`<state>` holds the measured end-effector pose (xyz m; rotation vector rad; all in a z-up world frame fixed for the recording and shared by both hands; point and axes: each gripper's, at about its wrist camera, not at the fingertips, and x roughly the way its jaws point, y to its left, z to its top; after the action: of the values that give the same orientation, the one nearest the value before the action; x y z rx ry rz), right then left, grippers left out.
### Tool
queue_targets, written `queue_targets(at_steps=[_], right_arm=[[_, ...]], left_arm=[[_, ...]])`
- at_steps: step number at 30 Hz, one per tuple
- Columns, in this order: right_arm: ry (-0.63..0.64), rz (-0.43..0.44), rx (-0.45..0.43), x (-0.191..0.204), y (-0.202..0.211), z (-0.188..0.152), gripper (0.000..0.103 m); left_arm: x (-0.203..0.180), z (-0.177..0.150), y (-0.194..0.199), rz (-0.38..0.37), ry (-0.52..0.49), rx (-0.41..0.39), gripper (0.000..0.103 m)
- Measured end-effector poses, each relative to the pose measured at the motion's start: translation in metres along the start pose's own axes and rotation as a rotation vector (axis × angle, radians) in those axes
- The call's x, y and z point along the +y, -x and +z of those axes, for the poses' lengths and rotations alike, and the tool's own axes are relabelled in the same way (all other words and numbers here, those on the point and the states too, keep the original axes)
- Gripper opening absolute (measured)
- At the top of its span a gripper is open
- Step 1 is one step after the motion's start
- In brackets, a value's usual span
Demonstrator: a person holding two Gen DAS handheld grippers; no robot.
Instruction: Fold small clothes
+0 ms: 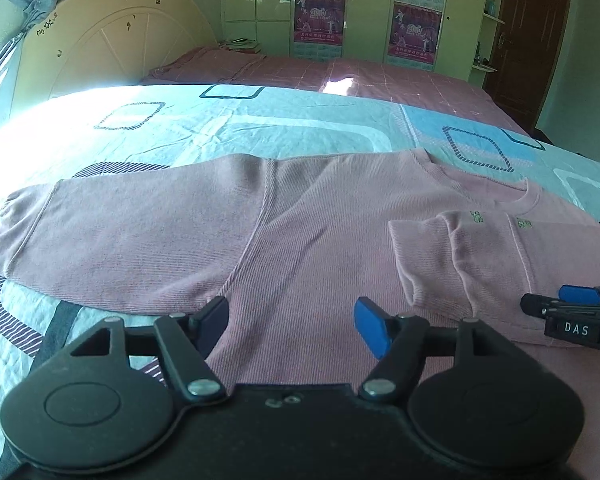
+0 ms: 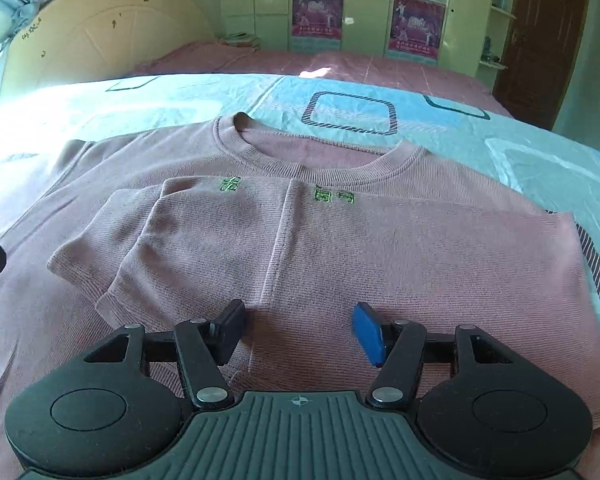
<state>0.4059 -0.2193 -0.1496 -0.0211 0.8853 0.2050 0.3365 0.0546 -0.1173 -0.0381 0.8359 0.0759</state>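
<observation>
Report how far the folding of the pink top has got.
Done: one sleeve of the pink top is folded in across the chest, its cuff lying below the green embroidery. In hand: nothing; the left tool and right tool both stand open above the fabric. Left: the other sleeve lies spread out on the bedsheet, and the body is not yet folded.

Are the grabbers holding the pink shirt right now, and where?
No. The left gripper and right gripper both stand open above the pink shirt, with nothing pinched between them.
</observation>
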Motion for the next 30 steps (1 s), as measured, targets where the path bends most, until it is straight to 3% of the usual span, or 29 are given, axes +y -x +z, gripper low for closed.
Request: queue_targets(at_steps=[4,11,15,24,27,30], right_arm=[[-0.056,0.007,-0.040,0.014,0.012,0.007,0.060],[-0.045,0.041,-0.050,0.069,0.005,0.013,0.059],[-0.042,0.072,-0.004,0.088,-0.006,0.013,0.059],[-0.061,0.060,0.002,0.097,-0.011,0.014,0.060],[-0.067,0.066,-0.005,0.102,-0.010,0.016,0.059],[-0.047,0.076,0.001,0.110,-0.011,0.018,0.060]], left_arm=[[0.029,0.000,0.004,-0.016,0.021,0.003,0.071],[0.094,-0.001,0.007,-0.003,0.090,0.002,0.071],[0.149,-0.004,0.004,0.051,0.175,0.012,0.071],[0.276,-0.014,-0.008,0.218,0.463,0.002,0.064],[0.306,-0.010,-0.024,0.192,0.544,-0.005,0.060],[0.315,0.001,-0.037,0.166,0.539,-0.042,0.060]])
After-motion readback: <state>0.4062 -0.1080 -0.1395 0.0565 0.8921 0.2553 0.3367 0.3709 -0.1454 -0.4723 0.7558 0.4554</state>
